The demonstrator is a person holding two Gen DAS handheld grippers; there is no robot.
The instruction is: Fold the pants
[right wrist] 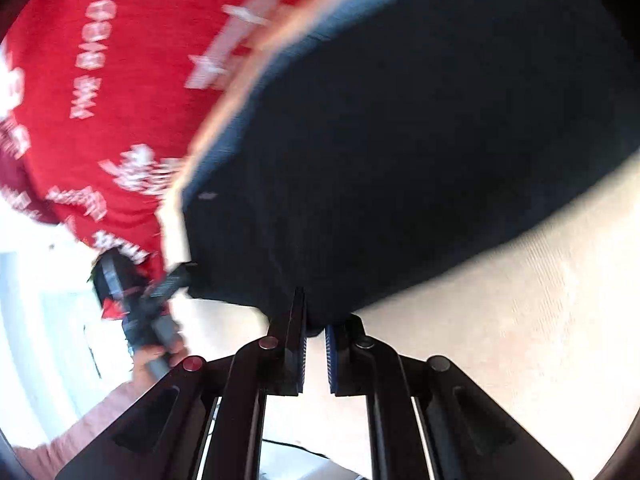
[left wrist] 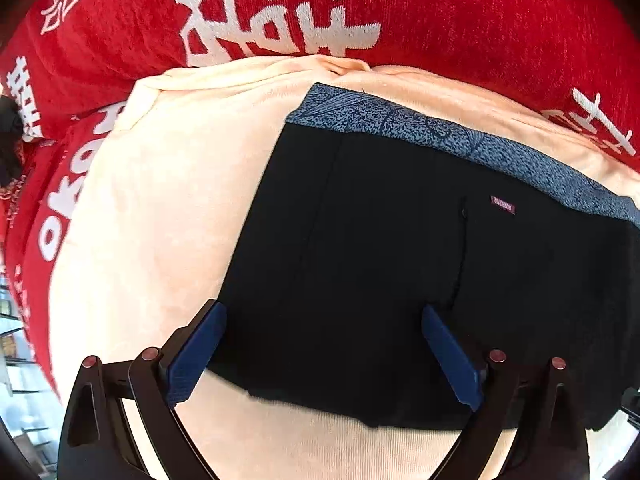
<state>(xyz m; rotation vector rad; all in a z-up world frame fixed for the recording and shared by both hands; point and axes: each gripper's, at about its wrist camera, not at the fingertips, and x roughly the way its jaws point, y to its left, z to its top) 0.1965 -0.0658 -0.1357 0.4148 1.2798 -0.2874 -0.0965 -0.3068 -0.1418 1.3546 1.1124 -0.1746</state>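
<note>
The left gripper point(left wrist: 322, 354) hangs over the near edge of the pants point(left wrist: 400, 264) with its jaws spread wide, one blue pad at the left edge of the black cloth and the other farther in, neither pressing on it. The pants lie folded into a squat block on a cream sheet point(left wrist: 152, 208), grey-blue waistband point(left wrist: 460, 136) at the far side and a red blanket with white lettering point(left wrist: 480, 20) beyond that. The risk on this side is simple: if the spread jaws drop and close where they are, they may gather only the top layer, or catch the cream sheet along with it, and the next fold would drag the bedding up.

The right gripper point(right wrist: 316, 344) has its jaws pressed nearly together on the near edge of the pants point(right wrist: 400, 160); a little dark cloth seems to be pinched between the pads, though the blur in this view makes it hard to be sure how much (it could be a single layer). A shallow bite like that can slip out once the hand lifts, letting the stack fall open. A lopsided lift is the other danger, since only one hand grips, and the fold would skew.

No container shows in either view; the pants rest on the open sheet.
</note>
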